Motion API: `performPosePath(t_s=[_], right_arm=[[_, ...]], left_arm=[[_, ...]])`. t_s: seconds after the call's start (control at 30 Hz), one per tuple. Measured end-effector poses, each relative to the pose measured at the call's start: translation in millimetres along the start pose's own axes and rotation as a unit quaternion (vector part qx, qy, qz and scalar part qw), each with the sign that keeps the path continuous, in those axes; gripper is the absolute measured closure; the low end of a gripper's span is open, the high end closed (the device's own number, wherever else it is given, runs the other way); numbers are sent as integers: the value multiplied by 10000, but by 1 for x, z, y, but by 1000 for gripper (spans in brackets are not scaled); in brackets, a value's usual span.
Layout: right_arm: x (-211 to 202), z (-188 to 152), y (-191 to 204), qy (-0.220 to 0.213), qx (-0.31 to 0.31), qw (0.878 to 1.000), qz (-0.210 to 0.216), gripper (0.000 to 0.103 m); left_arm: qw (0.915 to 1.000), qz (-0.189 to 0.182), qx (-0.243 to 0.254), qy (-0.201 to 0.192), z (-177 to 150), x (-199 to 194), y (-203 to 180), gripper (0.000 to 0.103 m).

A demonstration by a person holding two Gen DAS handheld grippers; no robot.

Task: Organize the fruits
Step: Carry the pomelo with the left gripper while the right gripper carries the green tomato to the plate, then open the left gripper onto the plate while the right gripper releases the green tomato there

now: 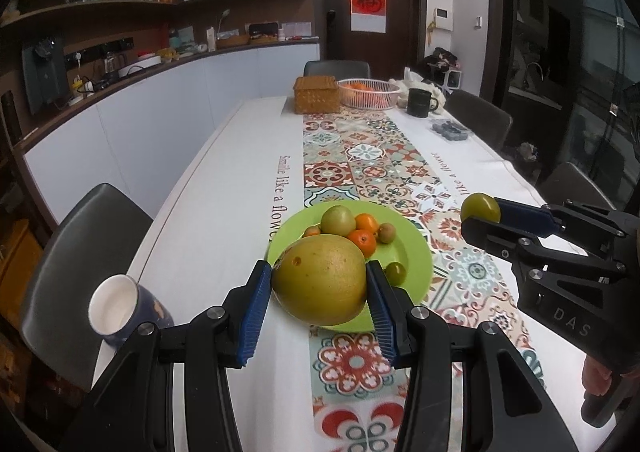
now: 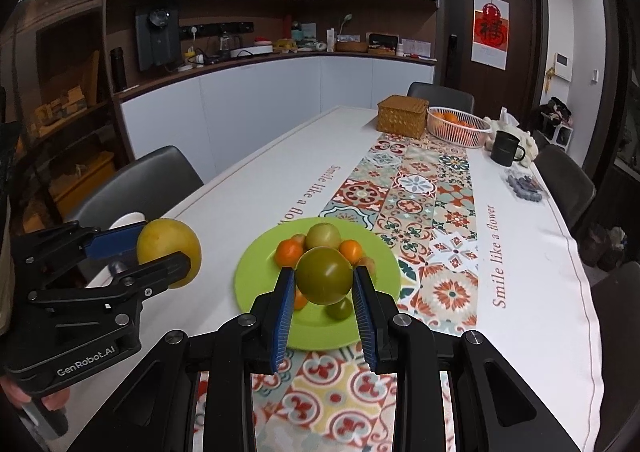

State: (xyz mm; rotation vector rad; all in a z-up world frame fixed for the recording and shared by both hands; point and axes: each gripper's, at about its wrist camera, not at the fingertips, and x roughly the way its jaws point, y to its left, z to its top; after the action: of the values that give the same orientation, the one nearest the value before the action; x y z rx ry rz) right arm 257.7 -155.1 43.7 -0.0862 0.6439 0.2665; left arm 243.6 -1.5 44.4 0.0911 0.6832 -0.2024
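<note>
My left gripper (image 1: 318, 284) is shut on a large yellow pomelo (image 1: 320, 279) and holds it above the near edge of the green plate (image 1: 416, 264); the gripper and pomelo (image 2: 168, 252) also show in the right wrist view, left of the plate. My right gripper (image 2: 323, 282) is shut on a round green fruit (image 2: 324, 275) above the plate (image 2: 256, 276); it also shows in the left wrist view (image 1: 480, 207), to the right of the plate. On the plate lie a green apple (image 1: 338, 219), two oranges (image 1: 362, 242), a kiwi (image 1: 387, 232) and a small green fruit (image 1: 396, 272).
A blue mug (image 1: 120, 310) stands left of the plate near the table edge. At the far end are a wicker box (image 1: 317, 94), a white basket of oranges (image 1: 370, 91), a black mug (image 1: 420, 102) and a blueberry tray (image 1: 450, 130). Chairs surround the table.
</note>
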Motion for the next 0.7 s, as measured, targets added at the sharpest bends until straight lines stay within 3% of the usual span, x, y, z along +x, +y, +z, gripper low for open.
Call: performPosePath(t_s=[0.7], right_arm=[[122,-9,-34,742,307,9967,86,73]], left_arm=[[9975,-159,124,681,-1,125,8,56]])
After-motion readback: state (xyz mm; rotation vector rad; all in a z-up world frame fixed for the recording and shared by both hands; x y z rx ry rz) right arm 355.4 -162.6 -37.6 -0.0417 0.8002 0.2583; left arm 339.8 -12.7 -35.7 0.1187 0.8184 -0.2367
